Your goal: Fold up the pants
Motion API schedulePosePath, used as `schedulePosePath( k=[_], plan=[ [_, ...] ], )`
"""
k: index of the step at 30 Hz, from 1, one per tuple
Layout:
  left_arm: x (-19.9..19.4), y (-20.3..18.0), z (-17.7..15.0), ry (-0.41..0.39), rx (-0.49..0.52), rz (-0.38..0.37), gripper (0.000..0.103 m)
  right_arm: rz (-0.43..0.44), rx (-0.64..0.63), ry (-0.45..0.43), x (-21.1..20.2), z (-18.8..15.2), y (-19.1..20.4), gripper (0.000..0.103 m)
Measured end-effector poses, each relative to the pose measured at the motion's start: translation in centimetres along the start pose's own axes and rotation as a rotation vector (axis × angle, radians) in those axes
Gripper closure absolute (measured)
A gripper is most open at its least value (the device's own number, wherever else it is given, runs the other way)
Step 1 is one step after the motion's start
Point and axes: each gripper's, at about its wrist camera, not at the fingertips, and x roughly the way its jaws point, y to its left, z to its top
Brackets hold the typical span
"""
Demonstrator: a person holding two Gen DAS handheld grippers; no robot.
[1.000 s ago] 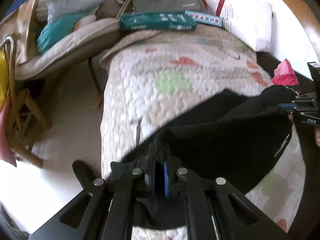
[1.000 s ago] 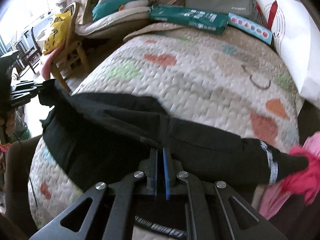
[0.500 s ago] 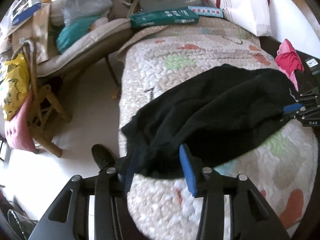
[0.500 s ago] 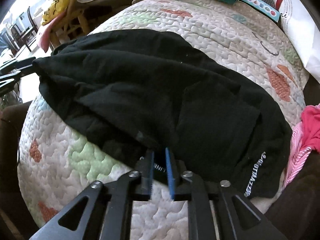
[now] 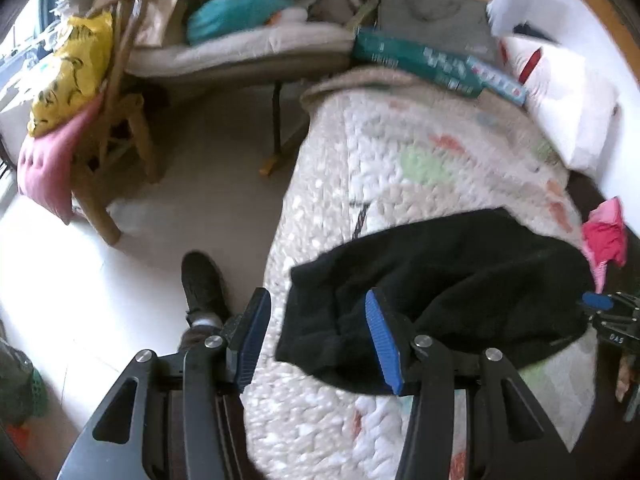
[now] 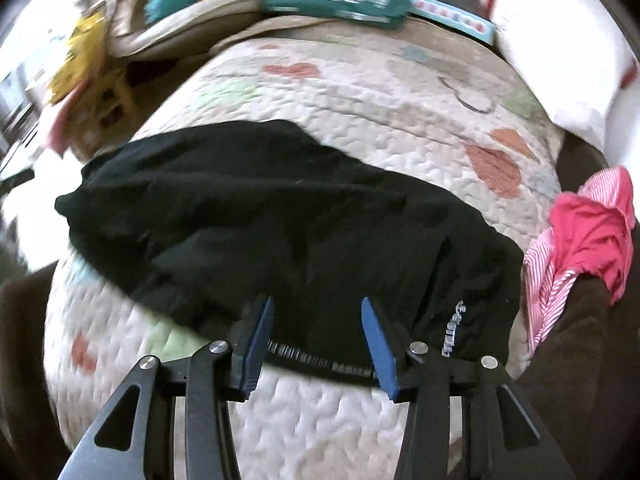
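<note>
Nearest in the right wrist view, the right gripper (image 6: pixel 318 338) is spread wide and grasping nothing, its blue pads straddling the printed waistband edge of the black pants (image 6: pixel 288 224), which lie directly ahead of it. In the left wrist view the left gripper (image 5: pixel 318 342) is likewise released, its right-hand pad just over the near left end of the pants (image 5: pixel 440 292) and its other pad out over the quilt's edge and the floor, so the garment lies ahead and to the right of it. The pants rest as a wrinkled, already doubled bundle on the near part of the patterned quilt (image 6: pixel 360 92) covering the bed. Their long axis runs crosswise to both grippers, from the left gripper's end toward the pink garment (image 6: pixel 592 228) heaped just beyond the pants' right end. Each gripper is thus closest to its own end of the pants, neither clearly nearer overall, and a further fold would probably bring one end across to the other. Beyond the pants the quilt runs up to a green box (image 6: pixel 332 2) and a white pillow (image 6: pixel 560 44) at its far side.
</note>
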Motion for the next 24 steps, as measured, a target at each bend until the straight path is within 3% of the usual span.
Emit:
schedulePosePath(
  k=[3, 7, 10, 11, 14, 16, 19, 22, 24],
  plan=[
    [2.7, -1.1, -0.8, 0.066, 0.050, 0.058, 0.054, -0.019, 0.058, 0.038, 2.7, 0.8, -0.4, 0.053],
    [5.2, -1.4, -3.0, 0.112, 0.227, 0.287, 0.052, -0.080, 0.033, 0.145, 5.5, -0.1, -1.3, 0.053],
    [6.1, -0.3, -3.5, 0.129, 0.309, 0.459, 0.052, -0.103, 0.048, 0.180, 5.3, -1.0, -2.9, 0.042],
    [6.2, 0.3, -3.4, 0.139, 0.299, 0.474, 0.052, -0.117, 0.052, 0.189, 5.2, -1.1, -3.4, 0.040],
    [5.4, 3.2, -2.2, 0.161, 0.171, 0.451, 0.052, -0.136, 0.061, 0.223, 5.1, -1.5, -4.6, 0.039],
    [3.6, 4.5, -1.3, 0.127, 0.072, 0.412, 0.052, -0.180, 0.043, 0.243, 4.7, -1.3, -4.8, 0.039],
    [1.3, 3.9, -0.5, 0.059, 0.029, 0.280, 0.052, -0.248, 0.005, 0.189, 3.0, -0.8, -4.8, 0.038],
    [0.3, 1.3, -0.2, 0.025, 0.067, 0.182, 0.052, -0.174, 0.080, 0.131, 0.7, 0.1, -6.3, 0.038],
    [0.0, -0.8, -0.1, 0.006, 0.093, 0.120, 0.052, -0.081, 0.198, 0.073, -1.0, 0.5, -8.6, 0.038]
  ],
)
